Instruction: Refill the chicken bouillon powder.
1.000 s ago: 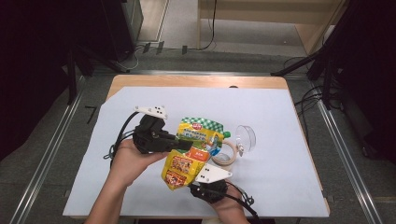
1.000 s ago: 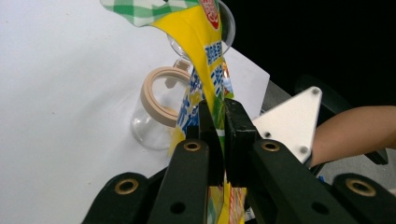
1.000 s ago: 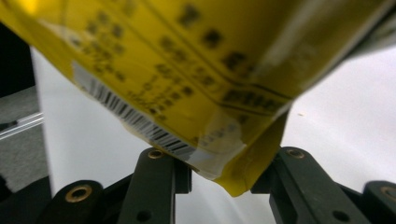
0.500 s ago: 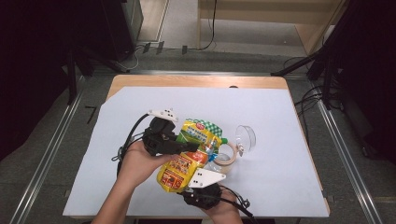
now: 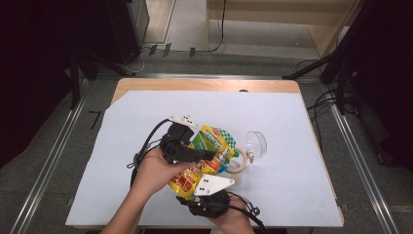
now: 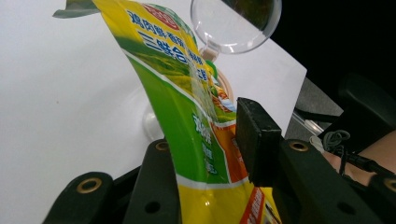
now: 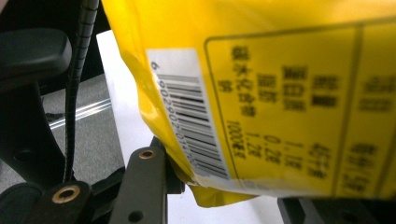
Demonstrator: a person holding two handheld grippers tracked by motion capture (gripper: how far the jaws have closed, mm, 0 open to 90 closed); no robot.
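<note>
Two handheld grippers meet over a yellow and green snack bag [image 5: 204,158] near the middle of a table covered with a white sheet [image 5: 292,126].

From the high view, the left gripper [image 5: 209,155] reaches in from the left, held in the person's left hand [image 5: 156,168], and lies across the bag's middle. The right gripper [image 5: 202,178] comes up from the bottom edge beneath its grey three-cornered plate, at the bag's lower end. Just right of the bag lies a clear plastic cup [image 5: 255,144] on its side, and a pale ring [image 5: 238,163] sits partly under the bag's right edge.

In the left gripper view, the bag [image 6: 187,116] stands between the two black jaws. The left jaw lies against the bag's green face; the right jaw's pad [image 6: 254,140] stands just beside the other face with a small gap showing. The jaws have just been opening, so they are spread around the bag rather than pinching it. The clear cup [image 6: 233,23] lies beyond, on the white sheet.

In the right gripper view, the bag's yellow back with its barcode label [image 7: 191,116] is very close. Its bottom corner rests against the left jaw. The right jaw is barely seen at the lower edge, and these jaws have also just been opening; whether they press on the bag cannot be told.
</note>
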